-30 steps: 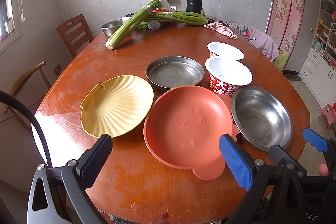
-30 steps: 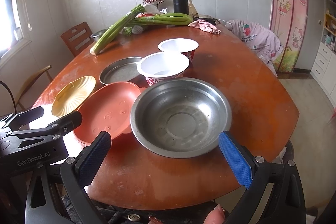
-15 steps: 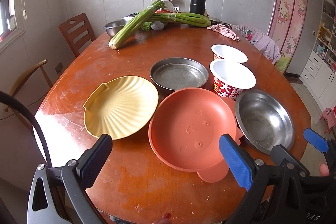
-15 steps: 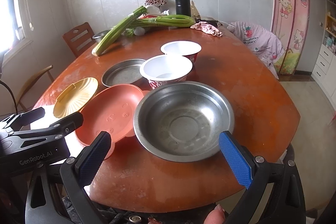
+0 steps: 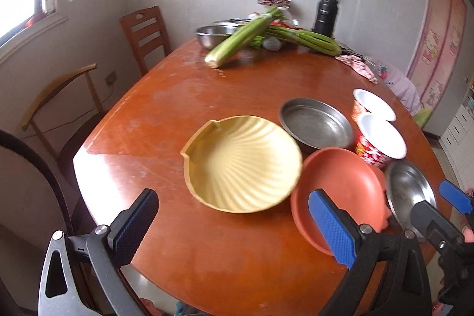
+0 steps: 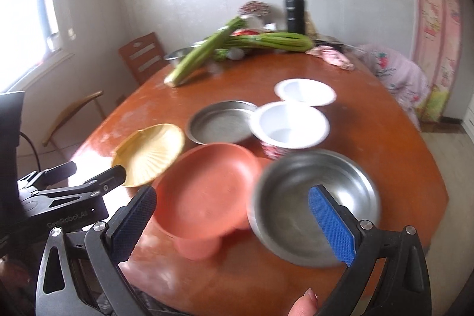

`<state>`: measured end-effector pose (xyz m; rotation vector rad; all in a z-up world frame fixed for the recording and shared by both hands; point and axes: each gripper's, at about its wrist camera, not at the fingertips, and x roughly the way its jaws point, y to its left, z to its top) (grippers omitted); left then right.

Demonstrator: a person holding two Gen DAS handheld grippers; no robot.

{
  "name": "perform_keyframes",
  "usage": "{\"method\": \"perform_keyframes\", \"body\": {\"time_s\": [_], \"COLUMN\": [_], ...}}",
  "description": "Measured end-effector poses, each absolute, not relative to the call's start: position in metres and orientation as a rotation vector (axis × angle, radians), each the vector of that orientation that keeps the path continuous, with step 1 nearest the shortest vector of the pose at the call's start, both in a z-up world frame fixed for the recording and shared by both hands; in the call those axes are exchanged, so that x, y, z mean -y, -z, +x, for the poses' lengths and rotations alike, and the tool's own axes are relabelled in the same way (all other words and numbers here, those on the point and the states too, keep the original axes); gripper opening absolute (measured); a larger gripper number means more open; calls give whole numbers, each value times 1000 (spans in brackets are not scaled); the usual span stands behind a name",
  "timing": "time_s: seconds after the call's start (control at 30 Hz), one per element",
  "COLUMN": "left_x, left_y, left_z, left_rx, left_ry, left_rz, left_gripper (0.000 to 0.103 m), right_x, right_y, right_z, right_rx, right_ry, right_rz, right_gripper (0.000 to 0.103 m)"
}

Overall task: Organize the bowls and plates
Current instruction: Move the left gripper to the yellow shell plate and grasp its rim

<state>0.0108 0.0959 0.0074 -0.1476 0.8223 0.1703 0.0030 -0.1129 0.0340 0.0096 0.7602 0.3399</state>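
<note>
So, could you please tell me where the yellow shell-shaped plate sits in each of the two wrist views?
Left wrist: the yellow shell-shaped plate is at centre frame, ahead of the open jaws.
Right wrist: it lies left of centre, just beyond the other gripper.
Shared landmark: the orange plate lies immediately right of it in both.

From my remote seat, celery stalks (image 5: 237,39), a black flask (image 5: 325,14) and a pink cloth (image 6: 331,57) lay at the desk's (image 5: 177,96) far end, wooden chair (image 5: 145,34) alongside.
</note>
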Motion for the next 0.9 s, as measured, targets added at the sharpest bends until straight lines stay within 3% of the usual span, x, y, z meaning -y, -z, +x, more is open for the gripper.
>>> {"method": "perform_keyframes", "body": {"time_s": [0.27,0.43,0.53,0.6,0.9], "left_x": [-156,-175,-180,-181,-172], "left_y": [14,27,34,38,49], "left_z": [20,34,45,51,72], "left_rx": [-885,-922,-943,-953,-990], "left_ry": [-219,-221,-204,-192,-115], "left_rz": [-240,-256,-267,-274,-258], "left_gripper": [102,102,101,101,84], "right_x": [42,9,-4,-12,-21], "right_y": [-27,-6,7,15,40], "right_z": [38,67,83,91,120], "right_rx": [-818,-865,-899,-924,-990], "right_ry": [-456,-467,-485,-481,-492], "right_rz": [-115,-175,-199,-228,-234], "right_gripper": [101,94,82,67,46]}}
